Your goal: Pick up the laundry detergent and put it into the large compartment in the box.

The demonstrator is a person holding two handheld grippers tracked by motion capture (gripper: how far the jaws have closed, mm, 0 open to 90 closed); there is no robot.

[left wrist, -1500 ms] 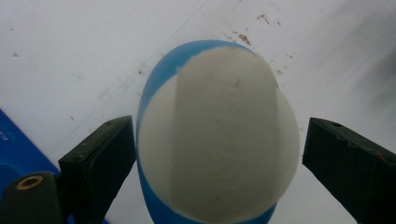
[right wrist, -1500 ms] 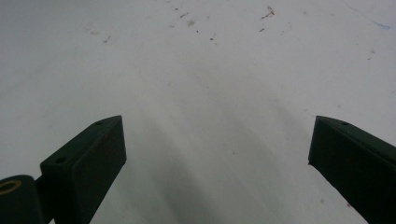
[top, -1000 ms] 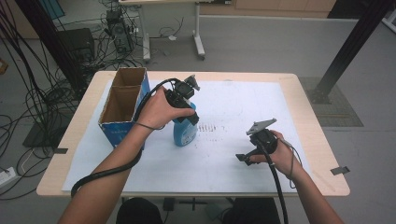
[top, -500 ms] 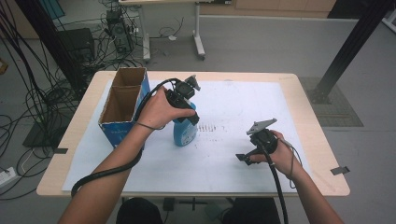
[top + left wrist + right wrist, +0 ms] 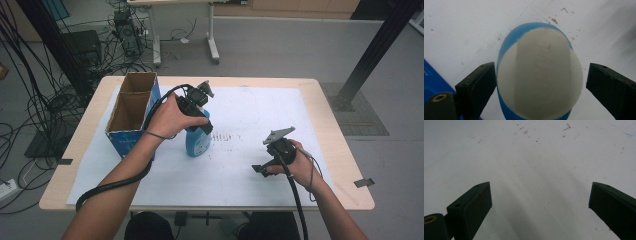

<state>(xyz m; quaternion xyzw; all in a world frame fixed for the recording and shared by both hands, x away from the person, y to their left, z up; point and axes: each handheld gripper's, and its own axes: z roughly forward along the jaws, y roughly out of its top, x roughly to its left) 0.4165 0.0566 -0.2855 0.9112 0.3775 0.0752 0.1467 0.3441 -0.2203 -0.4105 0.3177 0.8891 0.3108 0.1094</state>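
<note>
A blue bottle [image 5: 196,144] with a white cap stands upright on the white sheet, just right of the box. In the left gripper view its white cap [image 5: 541,72] sits between the two jaws. My left gripper [image 5: 199,127] is held over the bottle's top. It is open, with the left jaw close against the cap and the right jaw well apart from it. My right gripper [image 5: 260,169] hovers low over the bare sheet at the front right. It is open, with nothing between its jaws [image 5: 540,195].
An open cardboard box [image 5: 131,107] with blue sides stands at the table's left, close to the bottle. A white sheet [image 5: 260,115] covers most of the wooden table [image 5: 332,135]. Cables and equipment lie on the floor beyond.
</note>
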